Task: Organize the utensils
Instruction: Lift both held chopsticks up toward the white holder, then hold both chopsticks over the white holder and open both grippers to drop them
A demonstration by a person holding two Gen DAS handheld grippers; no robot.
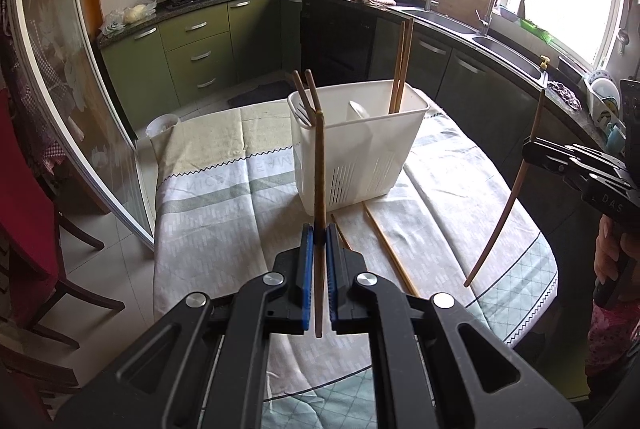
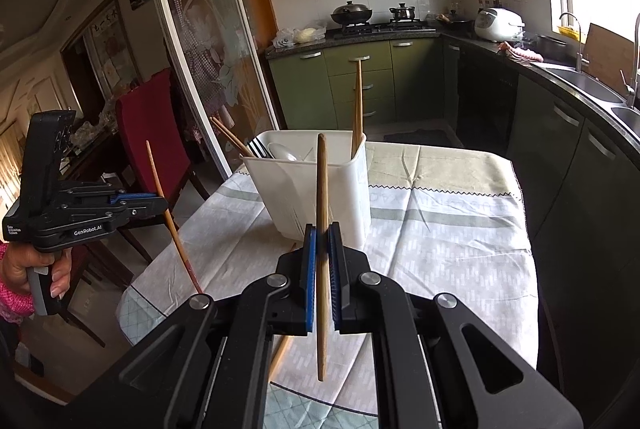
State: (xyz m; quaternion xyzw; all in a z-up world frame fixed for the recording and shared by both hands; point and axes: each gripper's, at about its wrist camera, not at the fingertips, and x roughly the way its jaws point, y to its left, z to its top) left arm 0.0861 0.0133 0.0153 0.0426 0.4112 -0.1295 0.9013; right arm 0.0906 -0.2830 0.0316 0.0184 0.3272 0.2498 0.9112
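My left gripper [image 1: 319,231] is shut on a dark brown chopstick [image 1: 319,169] that stands upright in front of the white utensil caddy [image 1: 360,165]. It also shows in the right wrist view [image 2: 162,203], above the table's left edge. My right gripper [image 2: 322,231] is shut on a lighter chopstick [image 2: 321,185], also upright. In the left wrist view it shows at the right [image 1: 531,148] with its chopstick [image 1: 516,189] hanging slanted over the table. The caddy [image 2: 280,189] holds two dark chopsticks [image 1: 302,89], a fork, a spoon [image 1: 357,109] and two light chopsticks [image 1: 402,69].
Two more chopsticks [image 1: 386,243] lie on the tablecloth [image 1: 224,197] just in front of the caddy. A red chair [image 2: 148,133] stands at the table's left side beside a glass sliding door. Kitchen counters, a stove and a sink [image 1: 508,49] run behind and to the right.
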